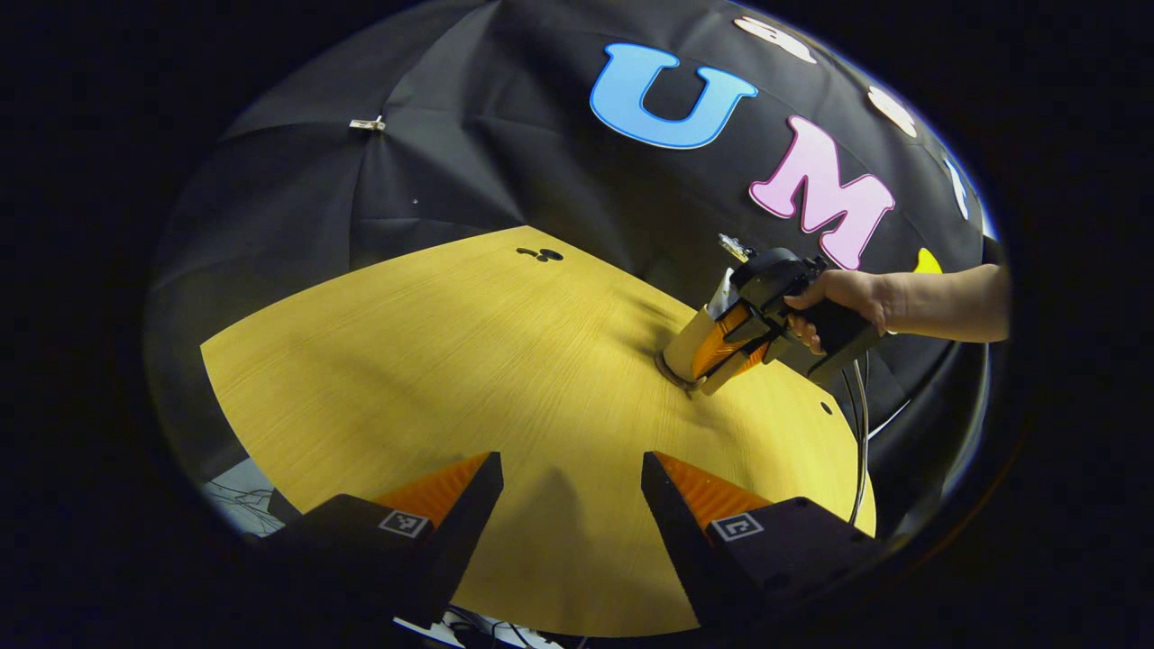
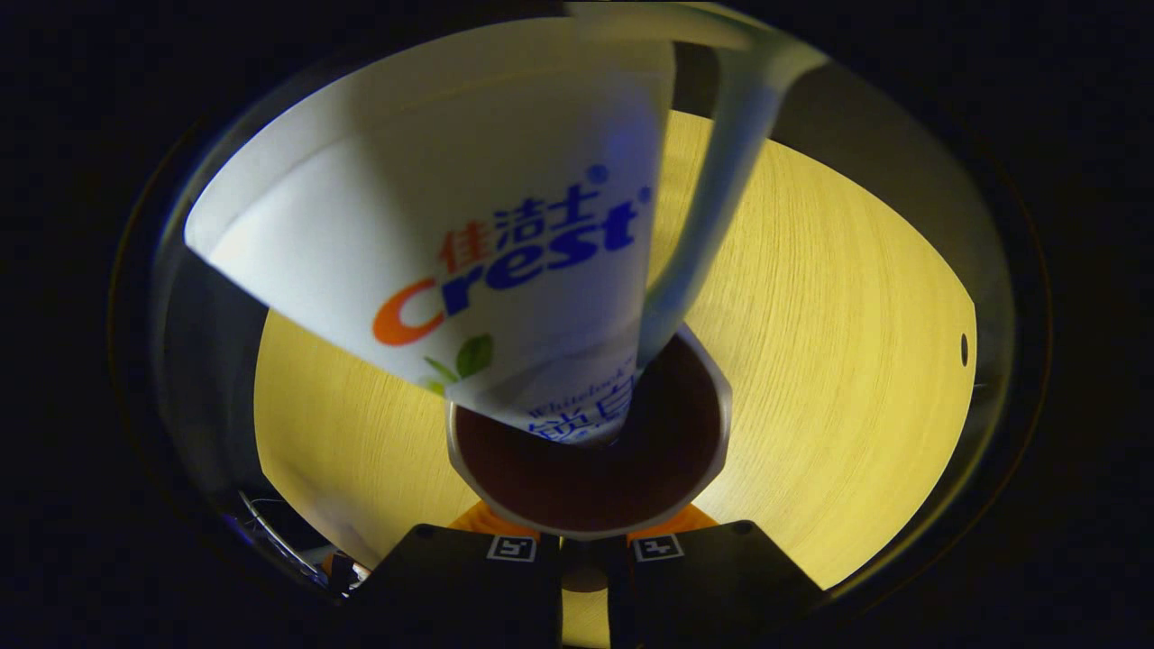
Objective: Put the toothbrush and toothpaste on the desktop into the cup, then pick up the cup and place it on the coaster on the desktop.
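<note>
A cream cup (image 1: pixel 687 347) leans at the table's right side, its base at a dark round coaster (image 1: pixel 669 370); whether it rests flat there I cannot tell. My right gripper (image 1: pixel 710 365), held by a hand (image 1: pixel 838 293), is shut on the cup's sides. The right gripper view looks down into the cup (image 2: pixel 586 527), where a white toothpaste tube (image 2: pixel 433 225) and a pale toothbrush handle (image 2: pixel 721 180) stand in its dark inside; the right gripper (image 2: pixel 584 552) closes around it from below. Nearer, my left gripper (image 1: pixel 570 482) hangs open over the bare yellow wooden table (image 1: pixel 433 361), holding nothing.
The table has dark holes near its far edge (image 1: pixel 539 255) and a small hole (image 1: pixel 825 407) at the right. A cable (image 1: pixel 861 442) hangs from the right gripper past the table's right edge. Loose wires (image 1: pixel 236 496) lie beyond the near left edge.
</note>
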`<state>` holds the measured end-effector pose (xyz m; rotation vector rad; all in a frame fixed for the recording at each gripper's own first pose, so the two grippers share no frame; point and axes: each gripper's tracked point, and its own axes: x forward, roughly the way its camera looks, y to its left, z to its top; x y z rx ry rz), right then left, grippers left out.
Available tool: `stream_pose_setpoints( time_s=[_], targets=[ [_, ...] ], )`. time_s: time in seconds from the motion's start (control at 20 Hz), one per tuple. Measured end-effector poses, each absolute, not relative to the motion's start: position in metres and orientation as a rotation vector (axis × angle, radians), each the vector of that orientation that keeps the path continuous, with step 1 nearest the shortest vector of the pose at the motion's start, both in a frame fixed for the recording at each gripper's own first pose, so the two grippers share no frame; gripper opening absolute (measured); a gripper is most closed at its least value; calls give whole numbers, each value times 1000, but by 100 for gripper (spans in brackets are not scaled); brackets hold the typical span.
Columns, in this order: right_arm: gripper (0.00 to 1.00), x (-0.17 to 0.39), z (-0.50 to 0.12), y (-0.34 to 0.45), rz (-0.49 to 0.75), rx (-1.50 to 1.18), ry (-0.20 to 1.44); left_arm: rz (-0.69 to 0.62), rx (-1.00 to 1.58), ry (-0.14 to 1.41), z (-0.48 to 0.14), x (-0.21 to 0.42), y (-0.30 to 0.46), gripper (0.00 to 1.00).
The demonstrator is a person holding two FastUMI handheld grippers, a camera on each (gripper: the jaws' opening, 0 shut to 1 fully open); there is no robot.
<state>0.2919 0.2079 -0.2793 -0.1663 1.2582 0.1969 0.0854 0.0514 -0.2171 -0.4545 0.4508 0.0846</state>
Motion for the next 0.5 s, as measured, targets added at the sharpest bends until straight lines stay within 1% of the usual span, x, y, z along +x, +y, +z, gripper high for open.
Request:
stream_pose_setpoints(
  time_s=[0.15,0.2,0.25,0.35,0.4,0.45,0.5],
  targets=[
    [23,291,-280,209,189,-183,1269,87,-445,456,-217,85,53,98],
    [18,290,-279,209,192,-185,1268,88,-441,455,-216,84,53,98],
    [25,287,-277,211,198,-175,1279,90,-438,453,-216,85,54,98],
    [31,288,-272,219,213,-128,1270,90,-439,449,-215,85,54,98],
    [41,287,-269,220,218,-114,1270,89,-439,447,-214,85,54,98],
    [44,285,-263,220,223,-102,1266,86,-439,445,-214,85,54,98],
    [49,283,-258,215,221,-103,1256,83,-436,444,-213,85,54,98]
  ],
)
